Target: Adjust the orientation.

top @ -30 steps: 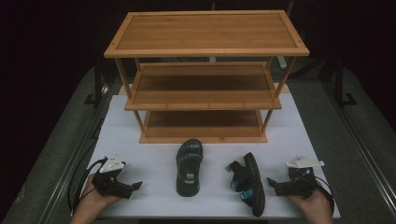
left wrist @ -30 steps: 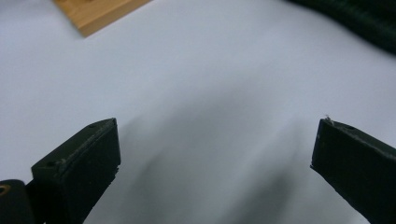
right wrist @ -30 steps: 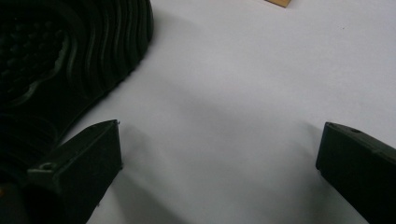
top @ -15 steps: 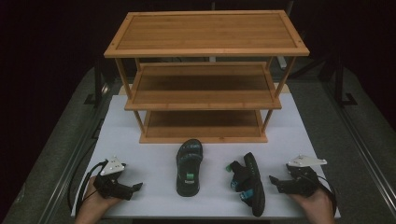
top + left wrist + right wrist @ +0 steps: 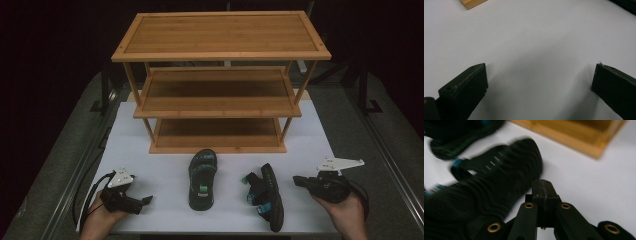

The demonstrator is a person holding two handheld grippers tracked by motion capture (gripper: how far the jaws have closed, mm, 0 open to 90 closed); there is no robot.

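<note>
Sandals lie on the white table (image 5: 150,150) in front of a three-tier bamboo shoe rack (image 5: 220,80), and neither is held. The right-hand sandal (image 5: 265,197) rests on its side, sole edge up, near the right gripper (image 5: 300,181); the other sandal (image 5: 202,177) lies flat, sole down, toe toward the rack's bottom shelf, well apart from the left gripper (image 5: 145,201).

Right gripper: its fingers have just been closing and now stand clenched together with nothing between them; in the right gripper view the shut fingers (image 5: 544,192) sit beside the ribbed sole of the tipped sandal (image 5: 499,185) without touching it (that view is blurred, so a light brush cannot be ruled out). Left gripper: fingers (image 5: 466,85) released wide over bare table, nothing between them.

Judgement: the work looks to be at its start, the approach to the tipped sandal, with both sandals yet to go on the rack. The next move calls for the right fingers to reopen, straddle the upturned sole edge or a strap, and close firmly before any lift toward a shelf.
</note>
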